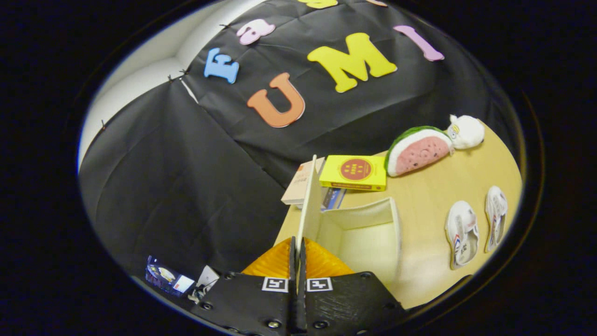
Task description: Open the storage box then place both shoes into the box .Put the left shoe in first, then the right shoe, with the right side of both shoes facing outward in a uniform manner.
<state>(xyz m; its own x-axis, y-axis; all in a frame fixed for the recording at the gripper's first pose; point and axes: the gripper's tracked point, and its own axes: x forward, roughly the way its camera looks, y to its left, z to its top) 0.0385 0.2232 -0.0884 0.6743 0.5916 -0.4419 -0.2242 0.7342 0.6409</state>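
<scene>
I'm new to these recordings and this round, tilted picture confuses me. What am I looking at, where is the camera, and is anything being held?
The camera rides on a hand-held two-finger claw and looks forward along its fingers, which show at the bottom. A wide lens bends and tilts the scene. The fingers are closed on the thin cream lid of an open cream storage box, holding it raised on edge. The box looks empty inside. It stands on a light wooden table. Beyond the box lie a yellow book on other books, a watermelon-slice plush toy and a small white plush toy. Beside the box, apart from it, lie two white shoes, not yet packed.
</scene>
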